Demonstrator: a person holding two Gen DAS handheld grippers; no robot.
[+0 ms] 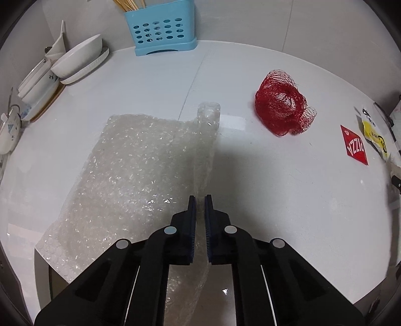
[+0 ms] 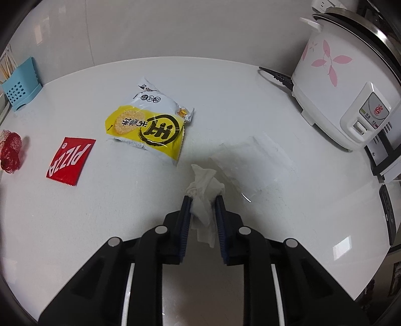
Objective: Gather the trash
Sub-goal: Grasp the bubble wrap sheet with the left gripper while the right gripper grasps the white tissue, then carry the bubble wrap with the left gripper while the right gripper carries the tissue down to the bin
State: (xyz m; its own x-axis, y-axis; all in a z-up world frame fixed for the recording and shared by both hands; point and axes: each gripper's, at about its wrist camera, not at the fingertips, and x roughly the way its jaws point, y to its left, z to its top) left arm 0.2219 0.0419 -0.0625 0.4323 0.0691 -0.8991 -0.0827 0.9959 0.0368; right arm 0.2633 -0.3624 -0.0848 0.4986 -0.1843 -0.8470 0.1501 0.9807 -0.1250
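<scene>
- We are pinching the bubble wrap (image 1: 140, 163) with the left gripper (image 1: 200, 200), fingers pressed nearly together on its raised right edge; the sheet's long axis is running away from the fingers across the desk (image 1: 275, 188).
- We are clamping the crumpled tissue (image 2: 204, 190) in the right gripper (image 2: 202, 200).
- Net (image 1: 283, 105), pizza wrapper (image 2: 71, 160) and cracker bag (image 2: 147, 128) are lying between both hands.
- The blue caddy (image 1: 163, 27) is holding chopsticks (image 1: 130, 5); no trash bin is showing.

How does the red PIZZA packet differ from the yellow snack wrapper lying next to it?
The PIZZA packet is plain red with white letters; the yellow snack wrapper is yellow and white with a black round mark. The PIZZA packet looks smaller and lies flat and sealed; the yellow snack wrapper looks torn open at its far end. Both rest untouched on the white counter.
</scene>
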